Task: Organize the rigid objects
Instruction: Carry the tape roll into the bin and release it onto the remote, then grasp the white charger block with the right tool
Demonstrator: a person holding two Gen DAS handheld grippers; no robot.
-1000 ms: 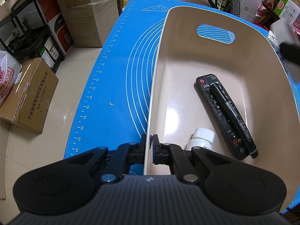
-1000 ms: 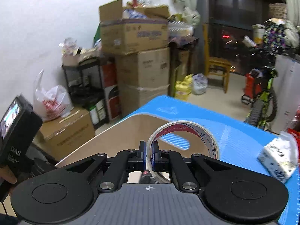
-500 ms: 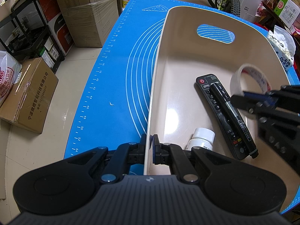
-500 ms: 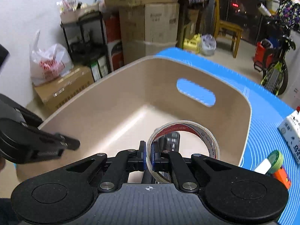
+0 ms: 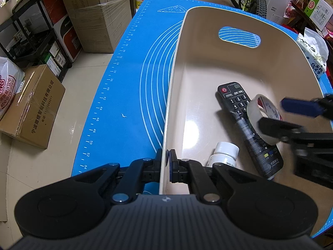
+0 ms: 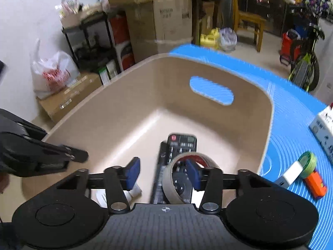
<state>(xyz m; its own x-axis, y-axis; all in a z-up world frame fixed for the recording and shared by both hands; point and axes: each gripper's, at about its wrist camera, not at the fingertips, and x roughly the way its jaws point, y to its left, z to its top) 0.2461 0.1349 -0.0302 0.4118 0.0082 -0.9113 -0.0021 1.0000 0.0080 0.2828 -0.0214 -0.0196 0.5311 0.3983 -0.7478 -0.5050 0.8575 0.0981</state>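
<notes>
A beige bin (image 5: 183, 68) (image 6: 129, 95) stands on the blue mat (image 5: 133, 79). In it lie a black remote (image 5: 235, 100) (image 6: 183, 141), a black marker on the remote, and a white bottle (image 5: 225, 152). My left gripper (image 5: 167, 164) is shut on the bin's near left wall. My right gripper (image 6: 163, 171) is open over the bin; it shows in the left wrist view (image 5: 278, 114) too. A roll of clear tape (image 5: 263, 114) (image 6: 177, 179) sits loose between its fingers, above the remote.
On the mat right of the bin lie a green tape roll (image 6: 308, 163), an orange and white item (image 6: 314, 184) and a tissue pack (image 5: 314, 58). Cardboard boxes (image 5: 31, 106), a black shelf and a bicycle stand on the floor around the table.
My right gripper moved down into the bin with the tape roll and opened its jaws, letting go of the roll. My left gripper kept its hold on the bin wall.
</notes>
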